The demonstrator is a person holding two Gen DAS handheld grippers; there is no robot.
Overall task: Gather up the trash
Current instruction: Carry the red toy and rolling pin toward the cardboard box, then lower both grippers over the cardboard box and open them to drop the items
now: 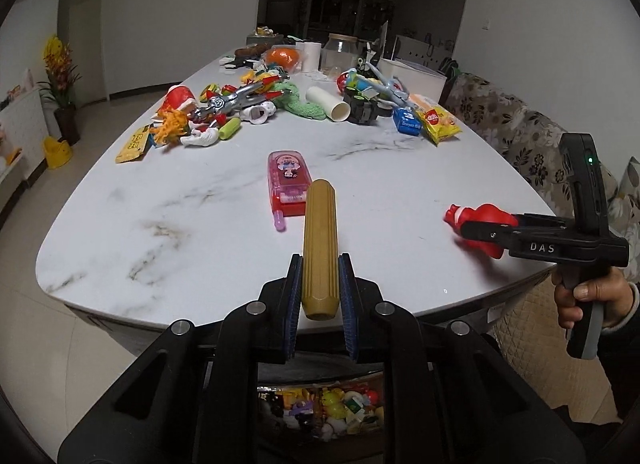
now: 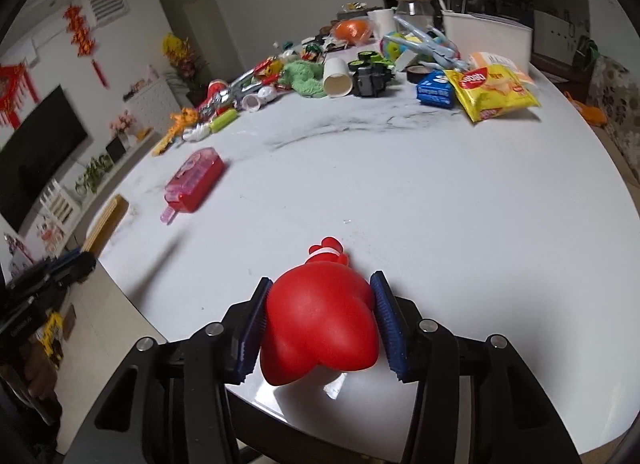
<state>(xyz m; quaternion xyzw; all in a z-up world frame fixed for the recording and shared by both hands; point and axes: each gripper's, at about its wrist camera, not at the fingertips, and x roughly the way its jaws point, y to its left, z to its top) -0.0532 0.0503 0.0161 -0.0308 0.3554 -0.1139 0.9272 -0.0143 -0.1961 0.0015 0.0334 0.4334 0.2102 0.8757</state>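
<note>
My left gripper (image 1: 320, 268) is shut on a tan ridged cylinder (image 1: 319, 240), held over the near edge of the white marble table (image 1: 180, 223). The cylinder also shows in the right wrist view (image 2: 108, 219) at the left. My right gripper (image 2: 320, 304) is shut on a red rubber toy (image 2: 320, 328) above the table's near edge; it also shows in the left wrist view (image 1: 480, 223) at the right. A pink popsicle-shaped toy (image 1: 286, 183) lies just beyond the cylinder. A bin of mixed items (image 1: 320, 408) sits below the left gripper.
A pile of toys and trash (image 1: 224, 103) spreads across the far half of the table, with a white paper cup (image 1: 328, 103), a blue packet (image 1: 407, 121), a yellow snack bag (image 1: 438, 121) and a glass jar (image 1: 340, 49). A cushioned seat (image 1: 520, 135) stands at the right.
</note>
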